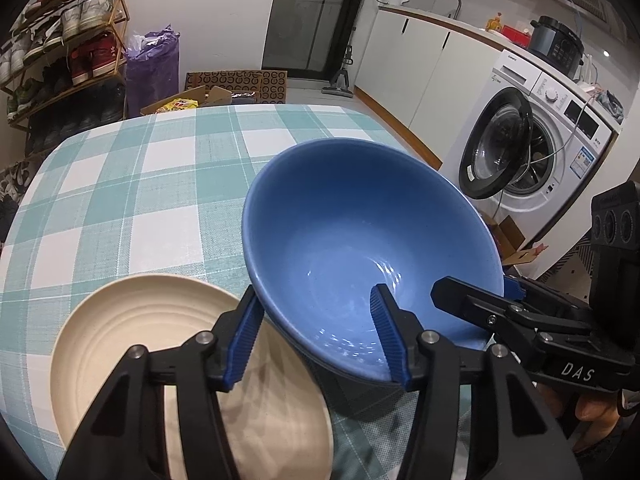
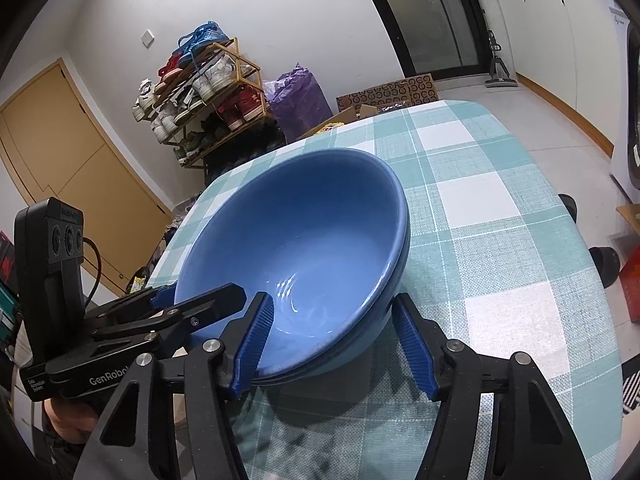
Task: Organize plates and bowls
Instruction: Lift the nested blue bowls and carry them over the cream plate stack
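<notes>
Checked teal-white table (image 1: 132, 184) spans both views. Blue bowl (image 1: 360, 240) tilted above cloth, near edge overlapping cream plate (image 1: 132, 328); second blue rim visible beneath in right view, so likely two nested. Left gripper (image 1: 320, 336) straddles bowl's near-left rim, one finger inside, one outside. Right gripper (image 2: 340, 340) likewise on near-right rim. Pad contact on rim: cannot tell for either.

Home kitchen: washing machine (image 1: 536, 140), shoe rack (image 2: 204, 92), sink tap (image 1: 454, 2).
</notes>
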`<state>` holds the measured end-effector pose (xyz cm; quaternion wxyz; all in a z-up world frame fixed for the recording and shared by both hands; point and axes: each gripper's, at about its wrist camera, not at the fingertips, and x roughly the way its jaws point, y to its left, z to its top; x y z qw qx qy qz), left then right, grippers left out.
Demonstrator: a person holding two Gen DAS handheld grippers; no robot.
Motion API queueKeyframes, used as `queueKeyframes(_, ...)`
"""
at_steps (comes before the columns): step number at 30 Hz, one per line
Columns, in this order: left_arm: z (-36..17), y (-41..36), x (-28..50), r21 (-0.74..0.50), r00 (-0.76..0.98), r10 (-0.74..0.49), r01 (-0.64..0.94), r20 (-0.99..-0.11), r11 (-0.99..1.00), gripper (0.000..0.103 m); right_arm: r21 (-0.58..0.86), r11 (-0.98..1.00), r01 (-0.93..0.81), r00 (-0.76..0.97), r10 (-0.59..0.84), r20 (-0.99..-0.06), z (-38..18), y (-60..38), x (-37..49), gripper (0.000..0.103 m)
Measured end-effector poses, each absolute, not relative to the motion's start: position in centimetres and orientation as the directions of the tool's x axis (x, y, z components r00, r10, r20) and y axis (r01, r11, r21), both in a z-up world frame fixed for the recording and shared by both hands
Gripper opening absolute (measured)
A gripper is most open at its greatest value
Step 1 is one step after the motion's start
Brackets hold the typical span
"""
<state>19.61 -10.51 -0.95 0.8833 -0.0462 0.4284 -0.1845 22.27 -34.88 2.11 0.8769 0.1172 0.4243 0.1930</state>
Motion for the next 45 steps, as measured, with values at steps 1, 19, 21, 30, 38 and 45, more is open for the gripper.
queueKeyframes(1,-0.9,-10.6,19.6,-0.234,0.566,-0.361,0.286,-0.742,0.929,0.054,0.364,0.9,-0.24,0.567,0.434,-0.7,2.1,-34.8,22.2,0.063)
queueKeyframes(19,-0.8,-10.9,19.4,-0.204,0.578,-0.334,0.279,-0.744,0.938,0.053,0.329,0.909,-0.255,0.576,0.416,-0.703,2.7,-34.5,21.6,0.063)
queueKeyframes(21,-0.6,-10.9,19.2,-0.202,0.583,-0.333,0.279,-0.741,0.939,0.053,0.33,0.909,-0.256,0.575,0.418,-0.703,2.8,-34.5,21.6,0.063)
queueKeyframes(30,-0.2,-10.7,18.9,-0.2,0.593,-0.333,0.28,-0.733,0.939,0.053,0.324,0.908,-0.267,0.587,0.419,-0.693,3.6,-34.5,21.3,0.063)
queueKeyframes(38,0.5,-10.7,18.7,-0.202,0.604,-0.336,0.28,-0.723,0.938,0.054,0.315,0.908,-0.275,0.602,0.418,-0.681,4.2,-34.8,20.9,0.063)
queueKeyframes(45,0.5,-10.5,18.3,-0.198,0.607,-0.335,0.282,-0.721,0.939,0.054,0.3,0.912,-0.281,0.611,0.411,-0.677,4.5,-34.7,20.5,0.063)
